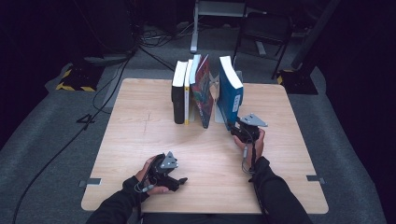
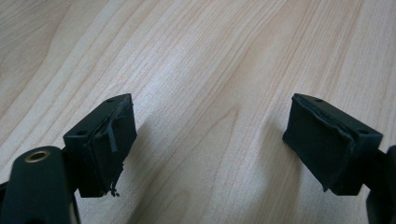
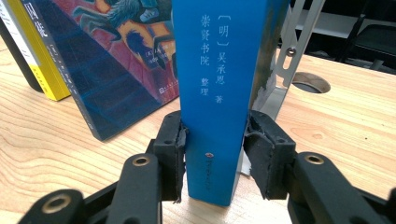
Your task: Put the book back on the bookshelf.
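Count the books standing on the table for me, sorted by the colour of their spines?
Black: 1, the black book at the left end.
Yellow: 1, the yellow book beside it.
Dark pictured cover: 1, the leaning book.
Blue: 1, the blue book, with the right gripper clamped on its spine.
Total: 4 books.

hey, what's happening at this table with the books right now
A person is working at a wooden table with a handheld gripper in each hand. The right gripper has its jaws closed on the lower spine of a blue book, which stands upright at the right end of a row of books beside a metal bookend. A colourful-cover book leans next to it, then a yellow-spined book and a black one. The left gripper rests low over bare wood near the front edge, jaws open and holding nothing.
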Demonstrator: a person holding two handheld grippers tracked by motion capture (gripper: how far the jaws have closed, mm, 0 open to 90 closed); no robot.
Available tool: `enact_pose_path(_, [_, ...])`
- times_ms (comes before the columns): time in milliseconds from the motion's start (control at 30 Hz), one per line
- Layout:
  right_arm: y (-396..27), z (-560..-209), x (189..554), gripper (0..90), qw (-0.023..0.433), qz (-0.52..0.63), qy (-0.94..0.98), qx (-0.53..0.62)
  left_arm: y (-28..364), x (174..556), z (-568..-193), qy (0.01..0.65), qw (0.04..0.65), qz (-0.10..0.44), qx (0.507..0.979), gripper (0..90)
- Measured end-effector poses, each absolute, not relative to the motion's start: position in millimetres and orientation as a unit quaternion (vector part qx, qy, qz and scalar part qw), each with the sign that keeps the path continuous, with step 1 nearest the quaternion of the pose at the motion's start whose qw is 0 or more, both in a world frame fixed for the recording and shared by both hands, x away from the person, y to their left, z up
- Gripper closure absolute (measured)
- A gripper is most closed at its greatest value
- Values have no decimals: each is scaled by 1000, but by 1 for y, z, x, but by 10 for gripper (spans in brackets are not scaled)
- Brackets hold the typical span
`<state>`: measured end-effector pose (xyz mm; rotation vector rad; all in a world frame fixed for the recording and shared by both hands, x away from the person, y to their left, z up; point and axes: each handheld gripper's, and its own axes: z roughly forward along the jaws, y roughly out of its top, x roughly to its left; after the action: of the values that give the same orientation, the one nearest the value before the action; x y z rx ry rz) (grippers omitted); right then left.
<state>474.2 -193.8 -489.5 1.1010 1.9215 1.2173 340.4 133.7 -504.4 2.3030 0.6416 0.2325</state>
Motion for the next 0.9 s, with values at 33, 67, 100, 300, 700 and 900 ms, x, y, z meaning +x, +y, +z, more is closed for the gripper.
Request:
enact_pose_path(33, [-193,-489,475,591,304,458,725,415,134,340,-504,250,362,90,894,165])
enact_pose_path(67, [-192,-490,475,588,306,457,726,413,134,340,-504,249,361,90,894,165])
enact_pose_path(100, [-191,-490,475,586,306,458,726,412,134,340,-504,250,362,90,893,165])
enact_pose_path(300, [-191,-489,476,581,305,455,727,413,134,340,-504,249,361,90,894,165])
enact_pose_path(700, [-192,-479,477,482,300,430,755,393,134,340,-504,249,362,90,894,165])
enact_pose_path(900, [-190,-474,475,415,285,408,778,382,134,340,-505,249,362,91,894,165])
